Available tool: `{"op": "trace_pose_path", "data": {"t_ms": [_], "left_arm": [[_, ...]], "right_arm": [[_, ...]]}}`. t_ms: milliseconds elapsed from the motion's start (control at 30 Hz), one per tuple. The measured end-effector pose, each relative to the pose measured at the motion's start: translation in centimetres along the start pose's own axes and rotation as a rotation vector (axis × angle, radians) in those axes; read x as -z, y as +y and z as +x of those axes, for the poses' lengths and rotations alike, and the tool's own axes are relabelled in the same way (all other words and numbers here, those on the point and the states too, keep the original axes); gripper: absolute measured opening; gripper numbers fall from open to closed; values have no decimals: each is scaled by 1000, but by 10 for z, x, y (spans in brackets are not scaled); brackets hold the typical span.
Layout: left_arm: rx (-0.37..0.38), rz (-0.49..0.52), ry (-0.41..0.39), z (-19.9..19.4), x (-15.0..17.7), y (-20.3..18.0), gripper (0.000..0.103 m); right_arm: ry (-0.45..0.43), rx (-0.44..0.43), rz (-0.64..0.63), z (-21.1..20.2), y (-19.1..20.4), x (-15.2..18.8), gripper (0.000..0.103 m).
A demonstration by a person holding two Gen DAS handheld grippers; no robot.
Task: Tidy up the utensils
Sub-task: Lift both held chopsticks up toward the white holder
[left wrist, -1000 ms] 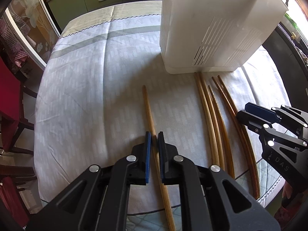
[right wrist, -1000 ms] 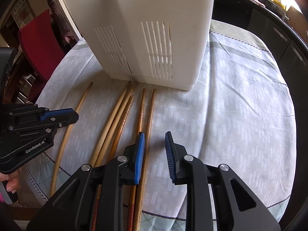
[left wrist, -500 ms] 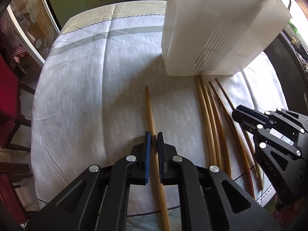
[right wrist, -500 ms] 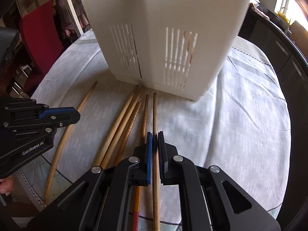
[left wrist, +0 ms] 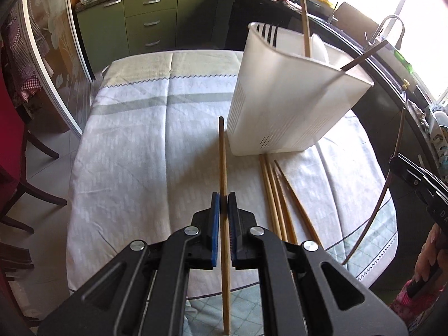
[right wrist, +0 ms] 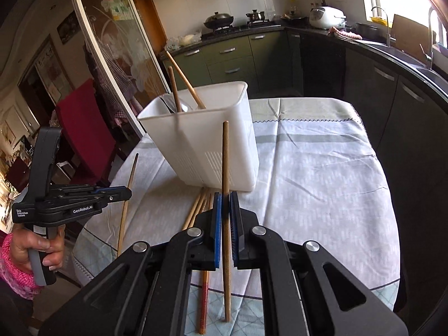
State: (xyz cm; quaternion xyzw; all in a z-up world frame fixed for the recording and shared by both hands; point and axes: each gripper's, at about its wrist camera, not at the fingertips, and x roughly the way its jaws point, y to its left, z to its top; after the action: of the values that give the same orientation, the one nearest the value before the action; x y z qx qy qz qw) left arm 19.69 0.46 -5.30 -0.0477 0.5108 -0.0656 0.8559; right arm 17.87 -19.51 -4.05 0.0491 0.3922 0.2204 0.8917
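Green kitchen cabinets [left wrist: 151,28] running along the far wall, white rice cooker [right wrist: 327,16] sitting on the dark counter [right wrist: 372,44], pots [right wrist: 218,19] resting on the stove, red chair [right wrist: 84,128] standing by the glass sliding door [right wrist: 106,56], tap [left wrist: 390,28] catching window light

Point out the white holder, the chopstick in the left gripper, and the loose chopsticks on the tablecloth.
white holder [left wrist: 282,103], left wrist view, front wall.
chopstick in the left gripper [left wrist: 223,162], left wrist view, shaft above the pads.
loose chopsticks [left wrist: 275,196], left wrist view, middle of the bundle.
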Motion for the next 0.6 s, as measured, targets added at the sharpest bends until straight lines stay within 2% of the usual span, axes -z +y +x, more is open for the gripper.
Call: {"op": "trace_pose_path", "data": {"t_ms": [300,600], "left_arm": [[18,13,-56,-30,-2,-11,6],[27,36,-119,-55,-4,-16,6]], "right_arm": [[-60,-26,-20,-37,5,-4,7],[-77,-27,-41,-47,6,-9,7]]}}
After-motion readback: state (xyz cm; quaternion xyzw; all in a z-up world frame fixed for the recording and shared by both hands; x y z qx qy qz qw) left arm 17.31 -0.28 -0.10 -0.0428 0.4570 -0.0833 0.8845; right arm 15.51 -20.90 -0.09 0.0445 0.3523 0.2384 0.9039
